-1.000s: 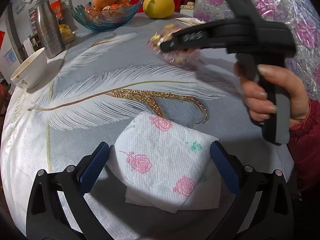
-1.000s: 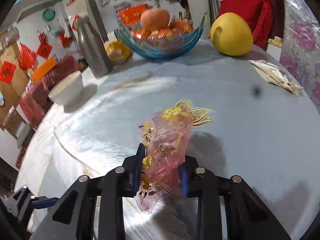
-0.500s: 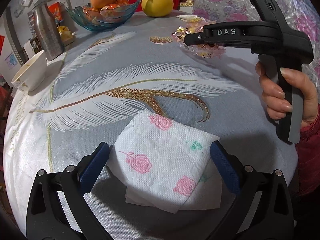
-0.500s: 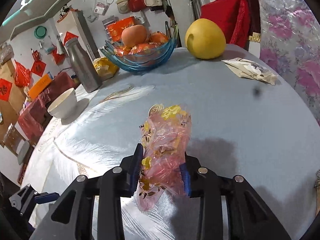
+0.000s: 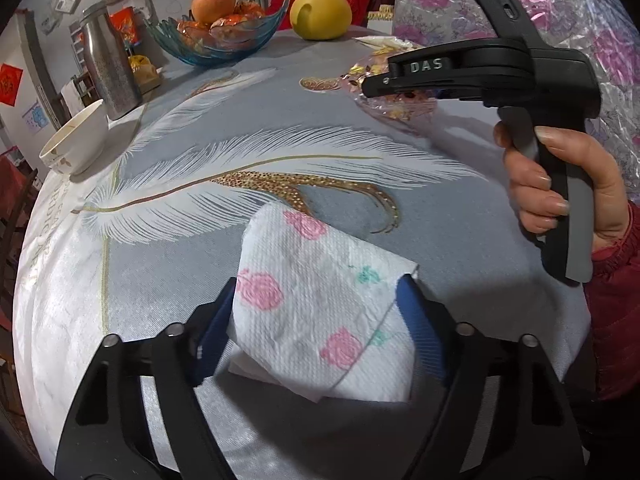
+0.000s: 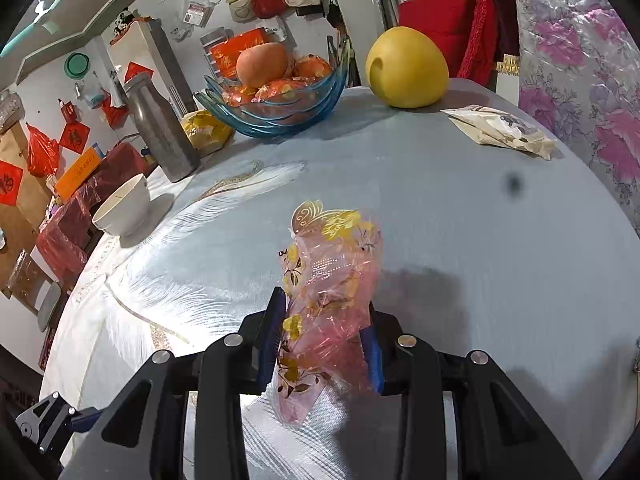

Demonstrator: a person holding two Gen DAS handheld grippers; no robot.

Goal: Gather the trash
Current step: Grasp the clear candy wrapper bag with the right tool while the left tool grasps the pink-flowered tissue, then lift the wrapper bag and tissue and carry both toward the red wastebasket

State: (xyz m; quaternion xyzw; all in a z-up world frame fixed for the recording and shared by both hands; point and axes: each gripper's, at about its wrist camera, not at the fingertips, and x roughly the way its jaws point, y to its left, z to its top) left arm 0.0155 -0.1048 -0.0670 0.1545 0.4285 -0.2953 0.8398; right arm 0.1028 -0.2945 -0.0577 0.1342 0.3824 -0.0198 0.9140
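In your left wrist view, a white bowl [image 5: 76,142] sits at the left edge of the tablecloth [image 5: 280,128], with a steel flask [image 5: 108,64] above it and a blue glass fruit bowl [image 5: 216,40] at upper centre. Lower centre, your left gripper [image 5: 316,312] has just been closing on the rose-printed paper napkin [image 5: 316,300]; its blue pads now touch the napkin's two sides and the paper bows up between them, still lying on the cloth. At the right edge, your right hand [image 5: 576,184] holds the other tool's handle.

In your right wrist view, the flask and fruit bowl stand upper left, a yellow pomelo [image 6: 406,68] upper centre, and a pale packet [image 6: 500,130] lies upper right. Lower centre, your right gripper [image 6: 326,336] is clamped on a crumpled pink cellophane wrapper [image 6: 332,292] with gold print, held off the cloth.
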